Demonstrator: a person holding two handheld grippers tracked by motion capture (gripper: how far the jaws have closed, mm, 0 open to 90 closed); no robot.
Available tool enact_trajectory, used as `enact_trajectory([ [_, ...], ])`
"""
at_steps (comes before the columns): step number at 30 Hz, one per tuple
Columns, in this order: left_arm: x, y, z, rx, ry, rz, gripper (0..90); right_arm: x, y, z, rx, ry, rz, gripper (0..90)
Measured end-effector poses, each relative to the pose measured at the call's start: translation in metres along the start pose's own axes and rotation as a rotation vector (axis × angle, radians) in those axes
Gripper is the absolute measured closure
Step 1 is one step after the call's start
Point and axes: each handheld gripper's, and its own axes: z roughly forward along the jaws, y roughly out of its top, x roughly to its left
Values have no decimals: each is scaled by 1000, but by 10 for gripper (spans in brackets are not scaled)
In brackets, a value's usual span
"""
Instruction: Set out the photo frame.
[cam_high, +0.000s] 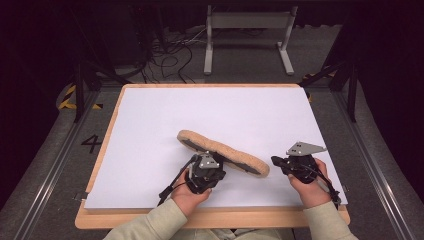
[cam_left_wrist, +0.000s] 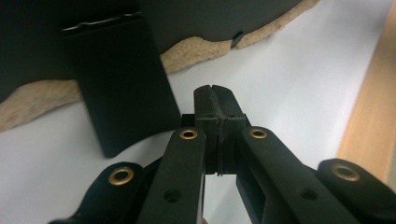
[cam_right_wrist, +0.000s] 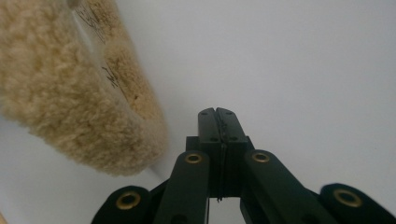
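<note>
White sheet (cam_high: 150, 125) covers wooden table (cam_high: 100, 220) — dark room, cables (cam_high: 170, 55) behind.

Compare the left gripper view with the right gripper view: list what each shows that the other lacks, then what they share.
Left gripper view alone: a flat black panel standing up from the dark underside of the fleece pad, plus the table's wooden edge at the right.
Right gripper view alone: the pad's thick woolly pile close up, with a clear printed label across it.
Shared: each view's own claw, left claw and right claw, shut and empty over the white sheet.
</note>
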Motion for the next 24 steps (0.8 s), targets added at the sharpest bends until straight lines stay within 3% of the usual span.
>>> enact_trajectory([
  [5,-7,1,10,-6,58,15,900,0,-1,0,-5,-2,4,900],
  [10,-11,4,21,-8,81,25,900,0,-2,-1,-10,-6,10,900],
  [15,-16,4,31,-5,87,63,895,0,-2,-1,-11,-6,11,900],
  [17,-18,4,34,6,120,76,897,0,-2,-1,-12,-3,9,900],
  [20,-14,4,33,12,170,40,900,0,-2,-1,-13,-1,8,900],
  [24,-13,4,33,8,177,65,900,1,-1,-1,-18,1,6,900],
])
